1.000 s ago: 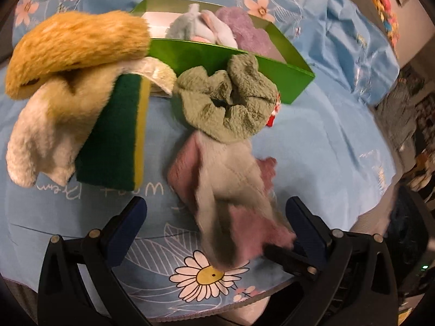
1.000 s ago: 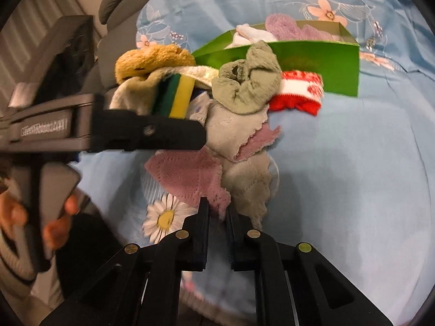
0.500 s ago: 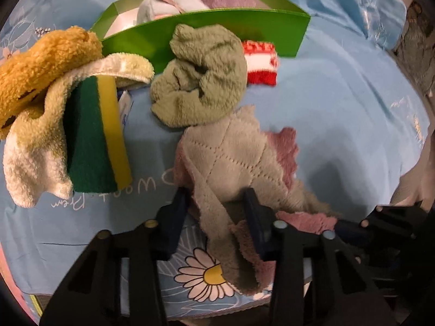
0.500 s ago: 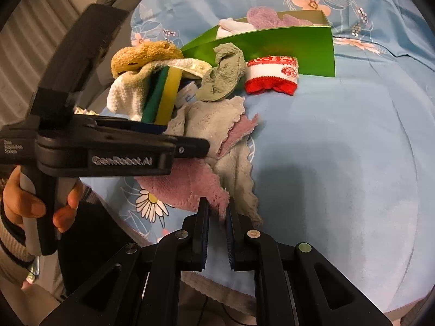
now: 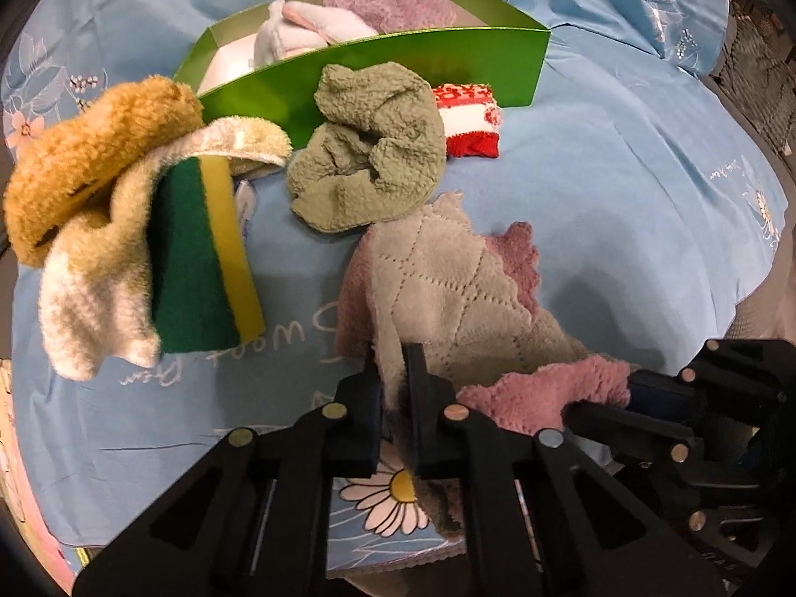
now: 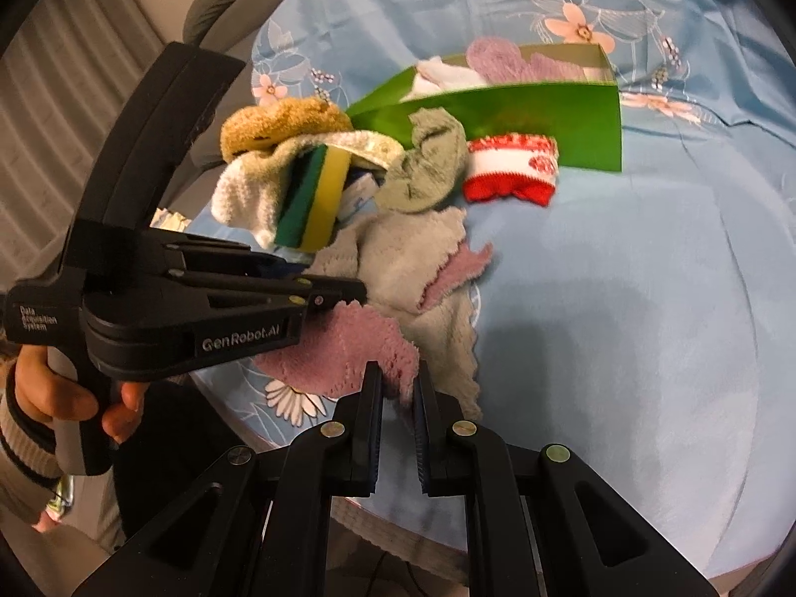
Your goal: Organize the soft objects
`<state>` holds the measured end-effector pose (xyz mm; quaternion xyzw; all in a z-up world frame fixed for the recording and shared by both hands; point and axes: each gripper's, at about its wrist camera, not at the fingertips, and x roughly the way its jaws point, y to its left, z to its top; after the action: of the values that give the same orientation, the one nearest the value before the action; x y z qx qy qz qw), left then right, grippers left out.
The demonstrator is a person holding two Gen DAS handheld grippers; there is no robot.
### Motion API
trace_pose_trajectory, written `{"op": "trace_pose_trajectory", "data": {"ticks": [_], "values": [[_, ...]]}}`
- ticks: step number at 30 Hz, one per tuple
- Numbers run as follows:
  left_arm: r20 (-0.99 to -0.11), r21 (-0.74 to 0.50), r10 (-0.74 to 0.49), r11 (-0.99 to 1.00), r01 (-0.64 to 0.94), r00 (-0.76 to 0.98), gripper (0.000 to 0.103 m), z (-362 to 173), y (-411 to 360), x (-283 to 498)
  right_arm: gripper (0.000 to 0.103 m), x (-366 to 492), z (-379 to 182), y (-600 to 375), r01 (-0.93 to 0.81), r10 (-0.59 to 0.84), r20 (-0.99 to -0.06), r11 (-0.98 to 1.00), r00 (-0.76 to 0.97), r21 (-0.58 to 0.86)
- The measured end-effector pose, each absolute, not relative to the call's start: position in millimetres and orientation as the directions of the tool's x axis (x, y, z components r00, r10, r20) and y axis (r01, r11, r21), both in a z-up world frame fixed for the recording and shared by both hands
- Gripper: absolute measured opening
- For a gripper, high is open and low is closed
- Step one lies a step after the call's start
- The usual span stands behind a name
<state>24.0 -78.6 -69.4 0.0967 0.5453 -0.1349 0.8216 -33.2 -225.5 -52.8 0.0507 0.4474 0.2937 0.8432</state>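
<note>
Both sets of jaws are clamped on the same quilted cloth (image 5: 447, 293). Left gripper (image 5: 393, 373): jaws just closed down, now pinching a grey fold of the cloth near its edge. Right gripper (image 6: 398, 388): jaws drawn nearly together, a pink corner of the cloth caught between them.

Cloth is grey on one face, pink on the other, scalloped edge. It lies crumpled on the blue floral bedspread (image 5: 622, 209), over a printed daisy, with both pinched parts at its near side.

Behind it, touching its far edge, a green fleece cloth (image 5: 368, 169) is bunched up. Red-and-white knit piece (image 6: 510, 169) lies just beside that, against the front wall of the green box (image 5: 423, 64). Box holds a lilac fluffy item (image 5: 388, 2) and a white one (image 5: 303, 32).

To the left: a tan plush piece (image 5: 94, 159) on top of a cream towel (image 5: 94, 298), with a green-and-yellow sponge (image 5: 199, 268) leaning against the towel.

Right wrist view: a hand (image 6: 54, 393) grips the left gripper's handle.
</note>
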Motion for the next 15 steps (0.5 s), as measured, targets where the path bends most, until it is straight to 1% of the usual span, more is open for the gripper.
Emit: {"op": "trace_pose_trajectory", "data": {"ticks": [8,15], "values": [[-0.922,0.049,-0.070,0.954,0.297,0.380,0.006,-54,-53,18,0.012,-37,-37,-206,-0.507,0.573,-0.700,0.792,0.426,0.340],[-0.930,0.026,-0.056,0.976,0.217,0.364,0.006,-55,-24,15,0.012,-36,-26,-174,-0.581,0.611,-0.684,0.745,0.400,0.326]]}}
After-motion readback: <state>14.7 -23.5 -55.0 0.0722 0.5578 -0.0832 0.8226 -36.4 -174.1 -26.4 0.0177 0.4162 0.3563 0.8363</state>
